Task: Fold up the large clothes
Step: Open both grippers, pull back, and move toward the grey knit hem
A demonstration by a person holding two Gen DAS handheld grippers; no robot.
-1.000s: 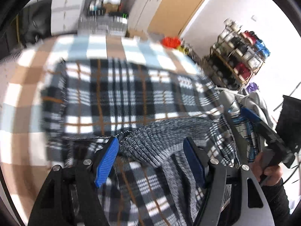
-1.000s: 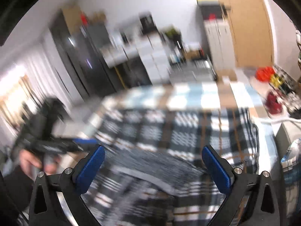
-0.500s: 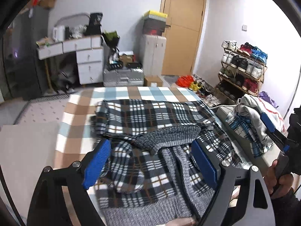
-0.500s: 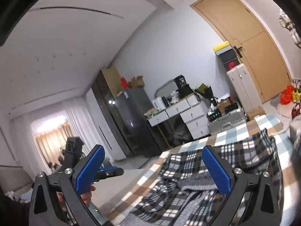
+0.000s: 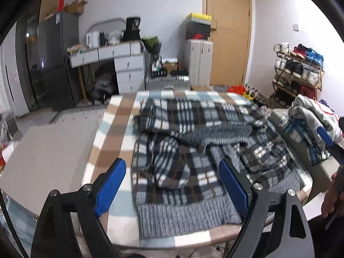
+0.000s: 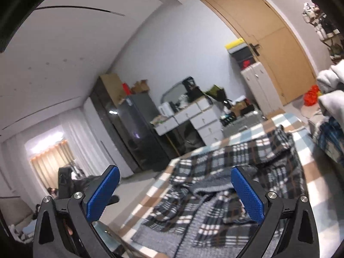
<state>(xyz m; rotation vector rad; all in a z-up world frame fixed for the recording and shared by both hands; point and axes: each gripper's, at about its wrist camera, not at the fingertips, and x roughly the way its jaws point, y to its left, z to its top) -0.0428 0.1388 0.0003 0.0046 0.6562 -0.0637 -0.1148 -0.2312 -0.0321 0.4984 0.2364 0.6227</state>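
So the plaid garment (image 5: pixel 193 150), a dark checked thing with a grey knit hem, is lying rumpled on the counter (image 5: pixel 111 133), which is wearing a tan, white and pale blue checked cloth. Part of it is folded over itself toward the far end, and the grey ribbed hem is sitting along the near edge. The left gripper (image 5: pixel 172 185) is hovering above the near end with its blue pads spread wide; its jaws have just been opening, and nothing is sitting between them, the fabric is just lying underneath. The right gripper (image 6: pixel 176 193) is pointing roughly level across the room, jaws also standing wide apart and holding nothing, with the plaid garment (image 6: pixel 225 182) showing below and beyond it. A pile of other clothes (image 5: pixel 311 124) is sitting off to the right of the counter. A hand (image 5: pixel 331 195) is poking in at the right edge of the left wrist view.
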